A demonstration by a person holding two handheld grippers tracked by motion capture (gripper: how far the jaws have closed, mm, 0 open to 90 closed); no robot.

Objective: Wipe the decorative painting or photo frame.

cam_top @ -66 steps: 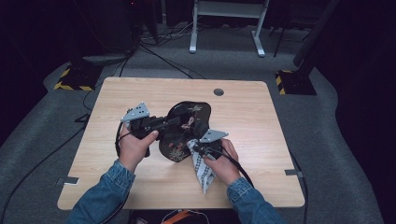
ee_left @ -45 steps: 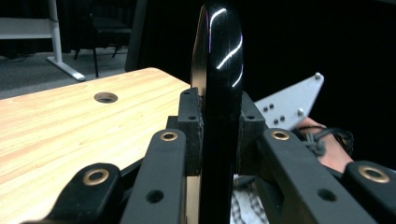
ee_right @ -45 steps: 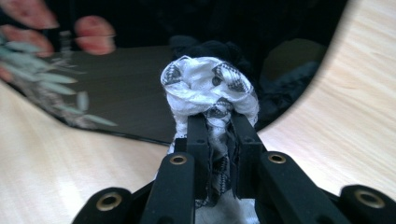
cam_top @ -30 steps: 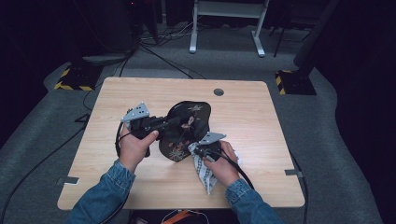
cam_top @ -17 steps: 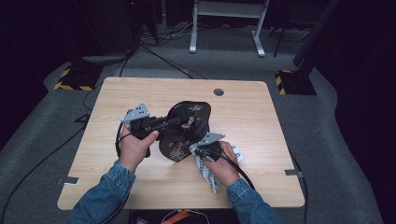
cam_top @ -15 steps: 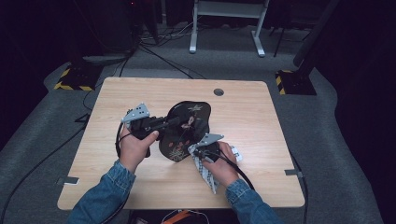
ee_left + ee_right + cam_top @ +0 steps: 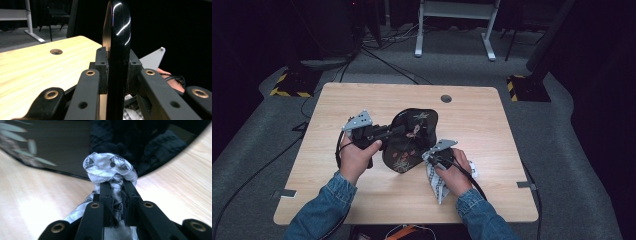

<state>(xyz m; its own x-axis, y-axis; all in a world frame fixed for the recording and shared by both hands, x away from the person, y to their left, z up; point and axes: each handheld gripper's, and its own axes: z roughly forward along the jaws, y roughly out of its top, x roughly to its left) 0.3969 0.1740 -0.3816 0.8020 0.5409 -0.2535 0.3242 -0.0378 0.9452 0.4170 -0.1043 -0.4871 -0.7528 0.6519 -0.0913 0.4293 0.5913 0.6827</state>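
On the light wooden table, the left gripper sits left of centre, held in the person's left hand with a denim sleeve behind it. Its jaws are closed tight on the edge of a glossy black tray, which is patterned with pale leaves and flowers. In the left gripper view the tray stands on edge between the two black pads, both pressed against it, its shiny rim rising well above them. From above, the tray is tilted up off the table near its middle, its lower end toward the person.

Just right of the tray's lower end, the right gripper is held in the right hand. Its jaws are nearly closed on a white cloth with a dark pattern, which trails back along the table under the hand. In the right gripper view the cloth bunches into a wad beyond the fingertips, right at the tray's dark surface; whether wad and tray touch cannot be told. A round hole lies in the tabletop beyond the tray.
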